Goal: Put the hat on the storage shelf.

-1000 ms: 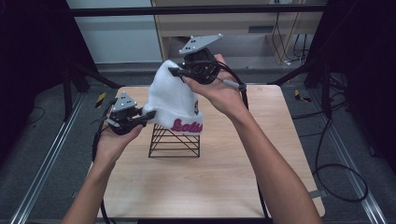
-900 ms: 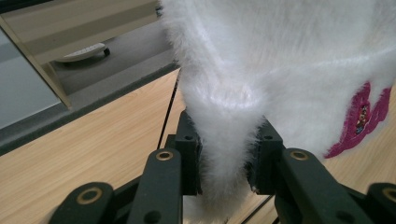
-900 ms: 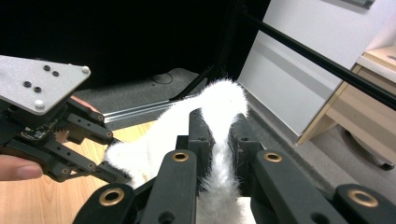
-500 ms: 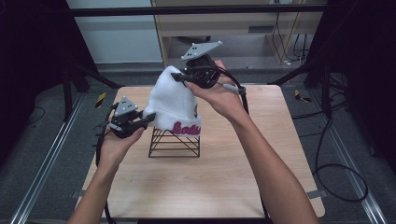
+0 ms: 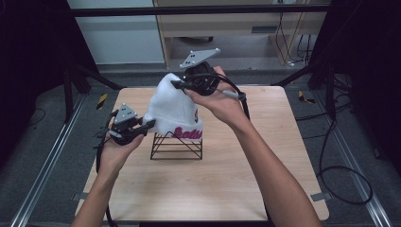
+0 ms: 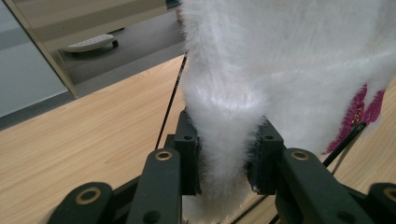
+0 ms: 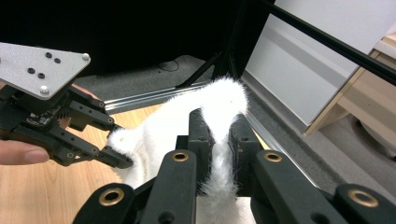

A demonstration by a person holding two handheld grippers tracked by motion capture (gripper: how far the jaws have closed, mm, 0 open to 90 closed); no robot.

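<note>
A fluffy white beanie [image 5: 169,109] with pink lettering on its cuff hangs over a black wire stand [image 5: 176,145] at the middle of the wooden table [image 5: 246,175]. My left gripper [image 5: 147,125] is shut on the left side of the cuff; in the left gripper view the white fur [image 6: 224,140] is pinched between the black jaws. My right gripper [image 5: 176,84] is shut on the top of the beanie, holding its crown up; the right gripper view shows the fur [image 7: 219,140] squeezed between the jaws, with the left gripper [image 7: 116,161] beyond.
The stand's wire [image 6: 170,100] runs just behind the beanie. Bare tabletop lies in front of and to the right of the stand. Cables [image 5: 340,170] trail on the floor at the right. A wooden cabinet [image 5: 236,28] stands behind the table.
The left gripper has sunk a little with the cuff, drawing the beanie lower over the stand. The right gripper has stayed near the same place at the crown.
</note>
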